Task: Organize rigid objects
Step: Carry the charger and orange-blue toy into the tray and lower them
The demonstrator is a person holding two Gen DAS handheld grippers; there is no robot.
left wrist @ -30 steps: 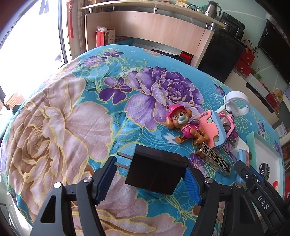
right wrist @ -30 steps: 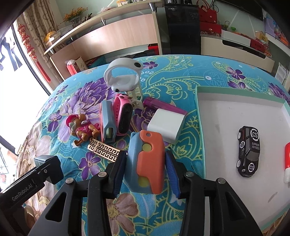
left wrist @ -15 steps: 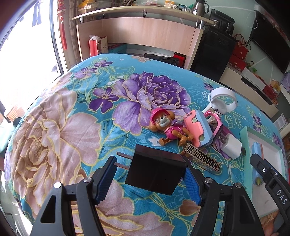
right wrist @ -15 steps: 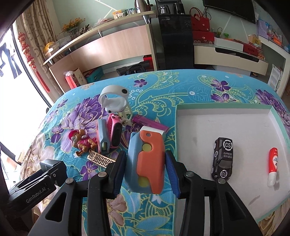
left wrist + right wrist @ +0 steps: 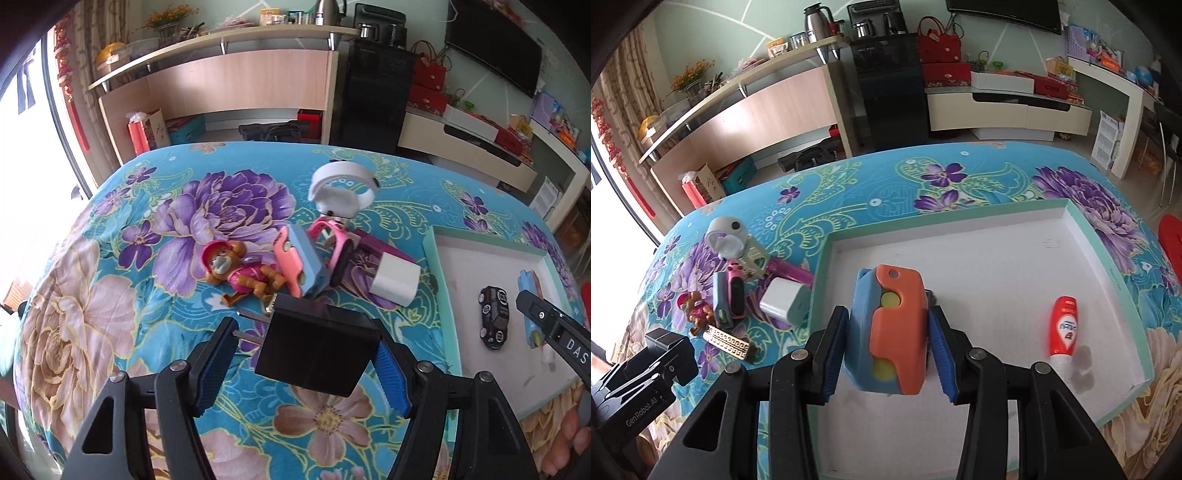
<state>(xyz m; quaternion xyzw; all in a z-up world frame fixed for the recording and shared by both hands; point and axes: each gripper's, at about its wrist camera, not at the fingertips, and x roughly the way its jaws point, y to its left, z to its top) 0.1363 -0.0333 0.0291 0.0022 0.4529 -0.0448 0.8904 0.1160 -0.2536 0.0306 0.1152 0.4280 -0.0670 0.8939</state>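
Observation:
My left gripper is shut on a black plug adapter, its two prongs pointing left, held above the flowered cloth beside the heap of toys. My right gripper is shut on a blue and orange toy and hangs over the white tray. In the tray lie a red and white tube and a black toy car, which the held toy mostly hides in the right wrist view.
On the cloth left of the tray lie a dog figure, a pink and blue toy, a white charger, a white ring stand, a pink watch and a gold patterned bar. Shelves and cabinets stand beyond the bed.
Both grippers have travelled right with their loads. The right one went from above the cloth to above the tray. The left one drew nearer to the tray's edge.

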